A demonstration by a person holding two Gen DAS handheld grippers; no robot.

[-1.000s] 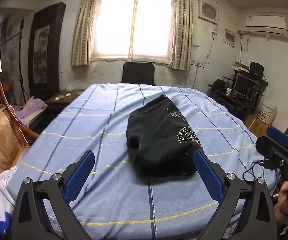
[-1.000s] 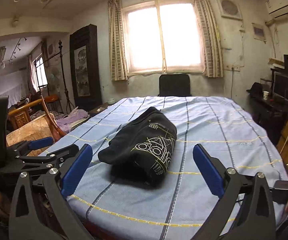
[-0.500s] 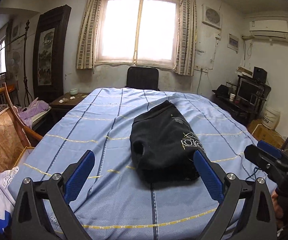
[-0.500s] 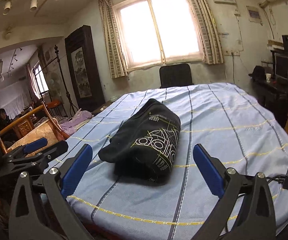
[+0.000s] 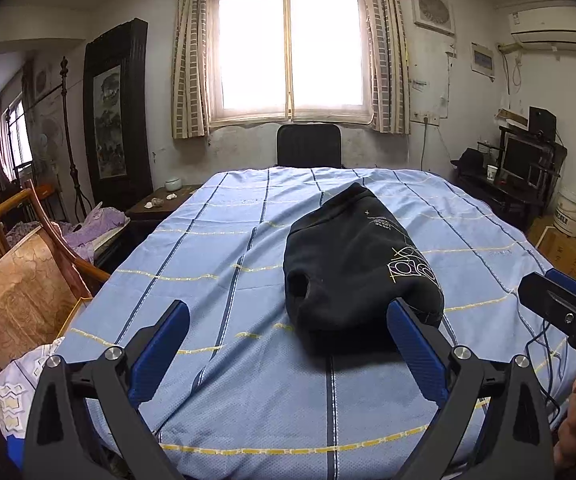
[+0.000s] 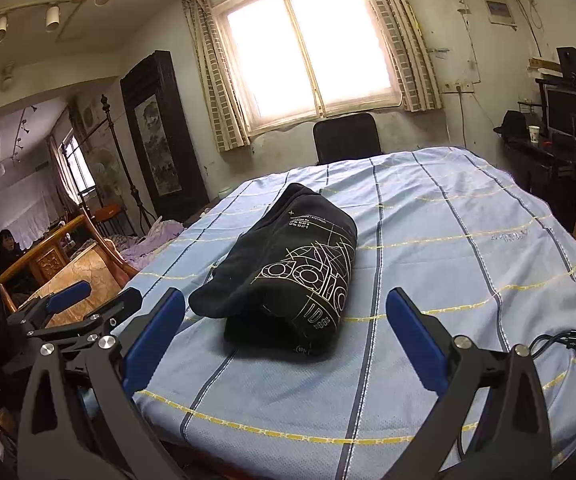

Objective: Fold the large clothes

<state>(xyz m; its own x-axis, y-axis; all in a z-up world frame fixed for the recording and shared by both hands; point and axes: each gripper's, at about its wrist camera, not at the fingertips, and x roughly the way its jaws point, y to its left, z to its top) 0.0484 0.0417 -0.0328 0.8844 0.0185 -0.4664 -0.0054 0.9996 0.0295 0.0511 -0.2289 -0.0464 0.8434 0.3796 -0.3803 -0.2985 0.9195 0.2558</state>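
Observation:
A black garment with a pale line print [image 5: 351,256] lies folded into a thick bundle in the middle of the blue striped sheet [image 5: 216,264]. In the right wrist view the same black bundle [image 6: 288,264] shows its printed side. My left gripper [image 5: 288,344] hovers open above the near edge of the sheet, short of the bundle, nothing between its blue pads. My right gripper [image 6: 286,334] is open too, also nearer than the bundle and holding nothing. Each gripper shows in the other's view: the right gripper [image 5: 563,312] at the far right, the left gripper [image 6: 84,304] at the left.
A wooden armchair [image 5: 20,280] stands at the sheet's left corner, with purple cloth [image 5: 96,220] behind it. A black chair [image 5: 309,146] sits at the far side under the window. A desk with monitors [image 5: 523,168] and a white bucket [image 5: 571,216] line the right wall. A black cable [image 5: 543,332] trails near the right edge.
Both cameras have tilted upward a little and drawn slightly back, so more wall and ceiling show. The black bundle has not moved, and both grippers stay open.

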